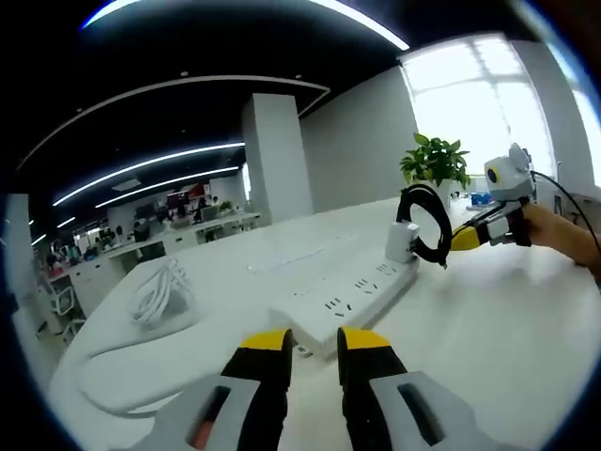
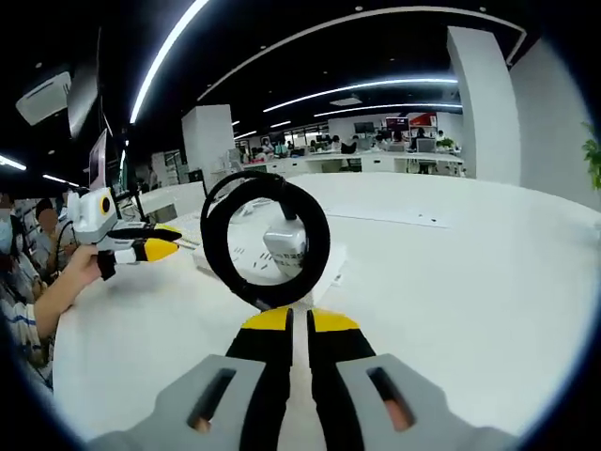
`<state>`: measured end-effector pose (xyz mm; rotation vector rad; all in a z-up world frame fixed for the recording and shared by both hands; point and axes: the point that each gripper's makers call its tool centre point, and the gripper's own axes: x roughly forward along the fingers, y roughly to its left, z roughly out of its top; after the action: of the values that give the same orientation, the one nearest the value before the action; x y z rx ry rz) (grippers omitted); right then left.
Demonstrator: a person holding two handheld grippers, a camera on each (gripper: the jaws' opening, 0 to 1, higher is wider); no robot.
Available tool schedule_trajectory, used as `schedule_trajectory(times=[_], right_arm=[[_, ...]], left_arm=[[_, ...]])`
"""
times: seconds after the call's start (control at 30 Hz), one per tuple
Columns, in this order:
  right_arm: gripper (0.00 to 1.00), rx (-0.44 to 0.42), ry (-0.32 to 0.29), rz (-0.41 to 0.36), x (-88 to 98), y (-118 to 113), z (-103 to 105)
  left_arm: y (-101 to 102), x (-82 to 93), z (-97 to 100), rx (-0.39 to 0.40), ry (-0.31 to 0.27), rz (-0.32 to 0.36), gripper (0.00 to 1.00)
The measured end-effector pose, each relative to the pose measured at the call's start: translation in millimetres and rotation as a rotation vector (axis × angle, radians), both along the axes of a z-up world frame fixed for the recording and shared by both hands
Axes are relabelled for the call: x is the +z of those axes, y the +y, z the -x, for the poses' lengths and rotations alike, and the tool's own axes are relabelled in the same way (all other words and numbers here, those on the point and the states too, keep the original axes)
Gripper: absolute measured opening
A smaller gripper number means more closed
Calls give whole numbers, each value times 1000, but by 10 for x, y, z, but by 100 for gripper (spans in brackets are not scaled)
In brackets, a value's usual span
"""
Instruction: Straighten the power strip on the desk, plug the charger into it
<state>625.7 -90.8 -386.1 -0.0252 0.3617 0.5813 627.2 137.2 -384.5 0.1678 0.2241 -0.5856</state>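
Observation:
A white power strip [image 1: 349, 293] lies on the white desk [image 1: 507, 329], its near end just in front of my left gripper [image 1: 315, 344], whose jaws stand open and apart. At the strip's far end the white charger [image 1: 402, 241] stands upright on the sockets; I cannot tell whether its prongs are in. Its black cable [image 1: 428, 225] hangs in a loop, held by my right gripper [image 1: 460, 239]. In the right gripper view the cable loop [image 2: 222, 246] rises from my shut right gripper [image 2: 290, 319], the charger [image 2: 285, 246] sits over the power strip [image 2: 246, 259], and the left gripper [image 2: 165, 241] is at the strip's left end.
A coiled white cable [image 1: 160, 293] lies on the desk to the left. A potted plant [image 1: 435, 160] stands beyond the strip near a bright window. A person's hand [image 2: 73, 272] holds the left gripper at the desk edge. Office desks fill the background.

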Motion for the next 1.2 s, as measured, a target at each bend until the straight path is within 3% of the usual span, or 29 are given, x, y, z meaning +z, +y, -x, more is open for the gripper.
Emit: schedule_trajectory(times=[0.3, 0.5, 1.0, 1.2], right_arm=[[10, 2, -7, 53, 4, 62, 230], [10, 1, -15, 28, 54, 59, 407], [11, -14, -29, 0, 111, 22, 723], [12, -6, -36, -9, 137, 40, 795]], left_arm=[[-118, 36, 147, -58, 14, 5, 18], [-134, 35, 227, -73, 16, -25, 20], [-103, 78, 565, -30, 72, 63, 24], [-48, 76, 631, -9, 53, 34, 25]])
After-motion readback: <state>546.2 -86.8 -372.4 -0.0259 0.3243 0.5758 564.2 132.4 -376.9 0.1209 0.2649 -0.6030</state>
